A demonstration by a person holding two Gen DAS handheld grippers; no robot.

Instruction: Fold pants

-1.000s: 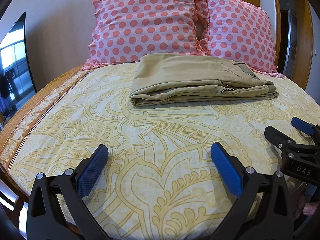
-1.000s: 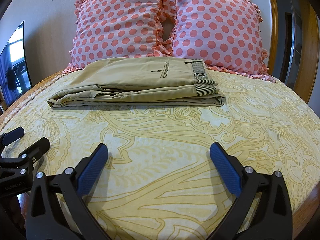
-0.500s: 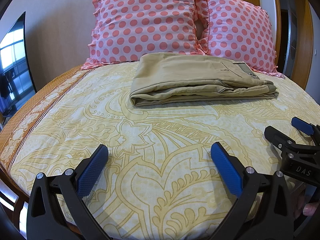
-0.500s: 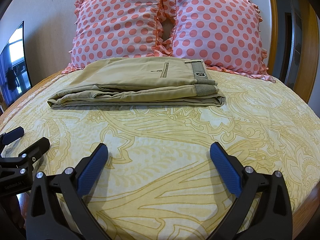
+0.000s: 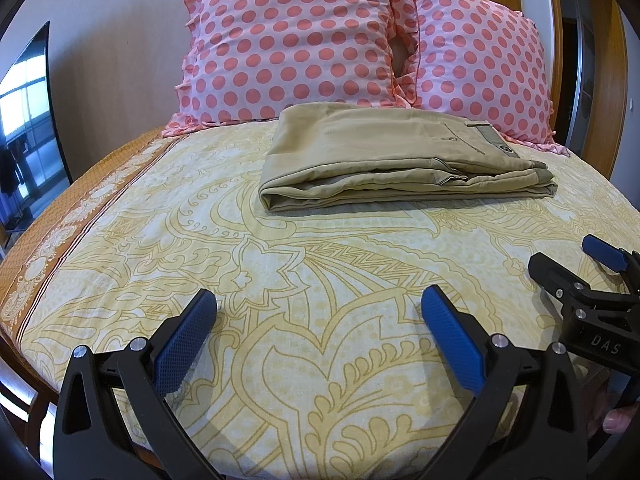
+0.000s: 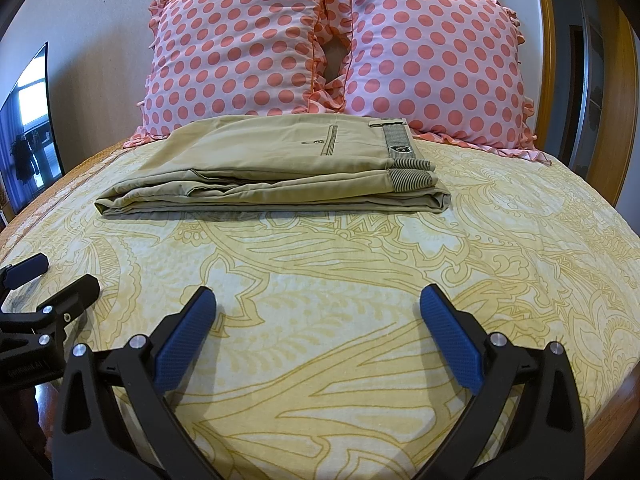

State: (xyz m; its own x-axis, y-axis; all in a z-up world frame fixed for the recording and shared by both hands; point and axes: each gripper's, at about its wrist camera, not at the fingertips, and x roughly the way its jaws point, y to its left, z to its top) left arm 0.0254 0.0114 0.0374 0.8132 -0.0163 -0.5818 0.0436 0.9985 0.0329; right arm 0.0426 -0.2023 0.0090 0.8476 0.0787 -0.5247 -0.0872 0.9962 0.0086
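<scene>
Khaki pants [image 5: 400,156] [image 6: 280,168] lie folded in a flat stack on the yellow patterned bedspread [image 5: 304,280] [image 6: 340,280], just in front of the pillows, waistband to the right. My left gripper [image 5: 318,312] hovers open over the bed's near part, well short of the pants, nothing between its blue pads. My right gripper [image 6: 318,312] is open too, at the same distance, empty. Each gripper shows at the edge of the other's view: the right gripper [image 5: 576,264], the left gripper [image 6: 56,276].
Two pink pillows with coral dots [image 5: 296,40] [image 6: 432,64] lean against the wall behind the pants. A dark screen [image 5: 24,140] stands at the left. A wooden frame [image 6: 620,80] rises at the right. A fingertip [image 5: 618,424] shows at the right edge.
</scene>
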